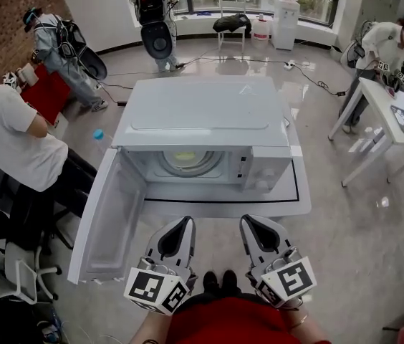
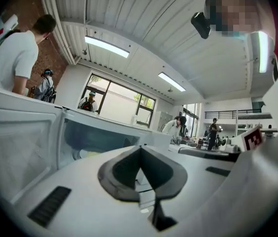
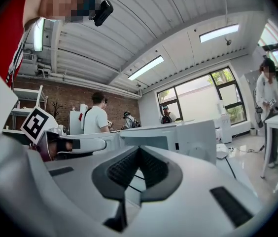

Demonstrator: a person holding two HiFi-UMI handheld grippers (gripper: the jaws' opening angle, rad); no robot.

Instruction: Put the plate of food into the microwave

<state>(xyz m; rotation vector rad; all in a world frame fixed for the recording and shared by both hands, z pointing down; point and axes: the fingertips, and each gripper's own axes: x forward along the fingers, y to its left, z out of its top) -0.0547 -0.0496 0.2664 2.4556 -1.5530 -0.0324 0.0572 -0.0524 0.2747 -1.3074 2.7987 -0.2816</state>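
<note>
The microwave (image 1: pixel 202 120) stood on a low white surface (image 1: pixel 223 205), with its door (image 1: pixel 105 217) swung fully open to the left in the head view. The plate of food (image 1: pixel 186 159) sat inside the cavity, on the turntable, with pale yellow food visible on it.

The left hand-held gripper (image 1: pixel 185 221) was positioned in front of the surface, apart from the microwave, pointing toward the open cavity. Its jaws were together at the tips, with nothing between them.

The right hand-held gripper (image 1: pixel 249 221) was positioned just beside the left one, pointing toward the control panel (image 1: pixel 268 169). Its jaws were likewise closed at the tips and held nothing.

A person in a white shirt (image 1: pixel 8 138) sat left of the door.
</note>
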